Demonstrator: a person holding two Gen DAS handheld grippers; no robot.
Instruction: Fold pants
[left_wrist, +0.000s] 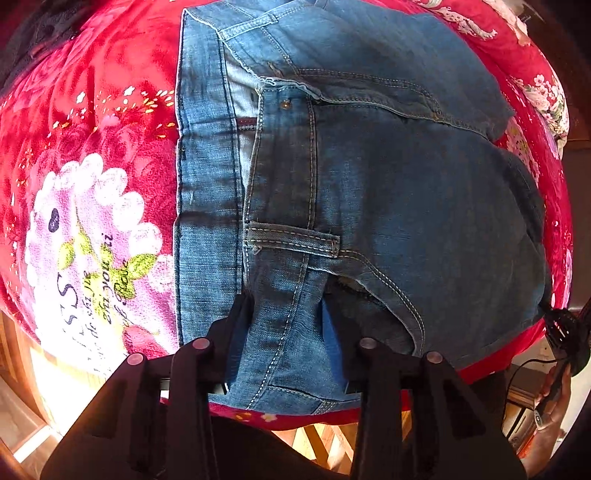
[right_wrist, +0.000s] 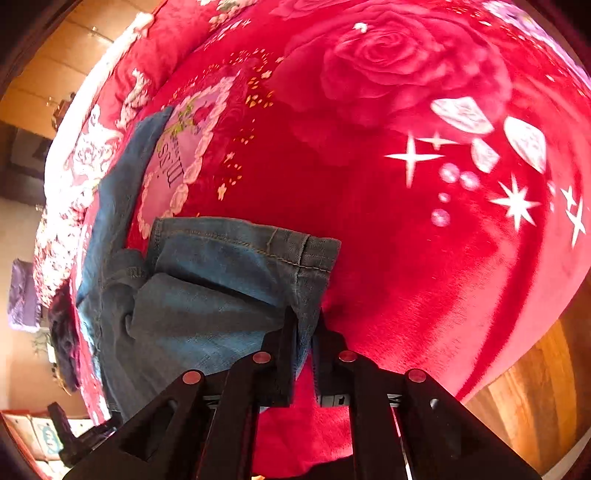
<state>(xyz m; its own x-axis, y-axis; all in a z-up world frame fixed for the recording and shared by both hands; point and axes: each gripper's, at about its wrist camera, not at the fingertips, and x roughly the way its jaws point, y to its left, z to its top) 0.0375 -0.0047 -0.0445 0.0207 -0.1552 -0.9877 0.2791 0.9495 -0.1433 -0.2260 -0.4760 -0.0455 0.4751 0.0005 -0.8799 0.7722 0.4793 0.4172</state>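
**Left wrist view: both ends of the jeans pinched, ready to fold**

Left wrist view shows my left hand-held gripper (left_wrist: 286, 306) with its two black fingers set fairly wide, straddling the near waist corner of the blue denim pants (left_wrist: 369, 184). The cloth runs between the fingers just below a belt loop (left_wrist: 291, 240), but I cannot tell whether the pads actually press it. The waistband lies toward the left, with the metal rivet button (left_wrist: 285, 105) further off, and the seat spreads to the right over the red floral plush blanket (left_wrist: 92, 110) covering the bed.

In the right wrist view, my right hand-held gripper (right_wrist: 304, 325) is nearly closed, its fingers pinching a thin edge of denim at the hem of a pant leg (right_wrist: 258, 251). The leg runs away to the left, partly bunched, with bare blanket far and to the right.

I judge that holding the waist in one hand and the hem in the other is what keeps the garment taut along its length, so one end can be carried over onto the other. The slack bunch in the leg could crease unless I draw it straight first.
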